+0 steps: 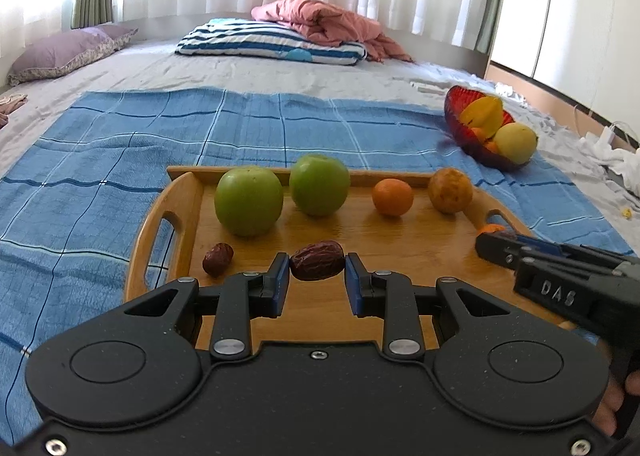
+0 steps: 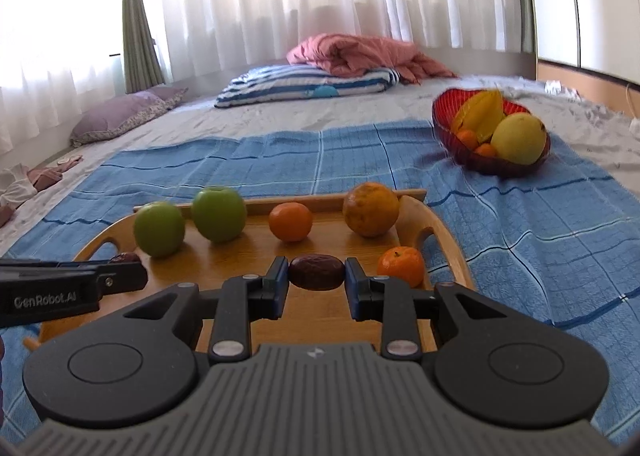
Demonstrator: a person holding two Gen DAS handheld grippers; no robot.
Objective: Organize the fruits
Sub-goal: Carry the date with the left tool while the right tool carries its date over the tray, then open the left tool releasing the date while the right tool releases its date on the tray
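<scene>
A wooden tray [image 1: 360, 252] lies on a blue checked cloth. On it stand two green apples [image 1: 248, 201] [image 1: 319, 184], a small orange [image 1: 392, 197] and a brownish-yellow fruit [image 1: 450, 190] in a back row. A small red date [image 1: 217, 258] lies front left. My left gripper [image 1: 317, 276] is shut on a dark red date [image 1: 317, 265] just above the tray. My right gripper [image 2: 316, 283] is shut on another dark date [image 2: 316, 272]; a small mandarin [image 2: 401, 265] sits to its right. The tray also shows in the right wrist view [image 2: 444, 252].
A red bowl [image 1: 460, 124] with a starfruit, a yellow fruit and small oranges stands on the cloth at the back right; it also shows in the right wrist view [image 2: 444, 124]. Folded striped and pink bedding [image 1: 280, 36] and a purple pillow [image 1: 64, 52] lie farther back.
</scene>
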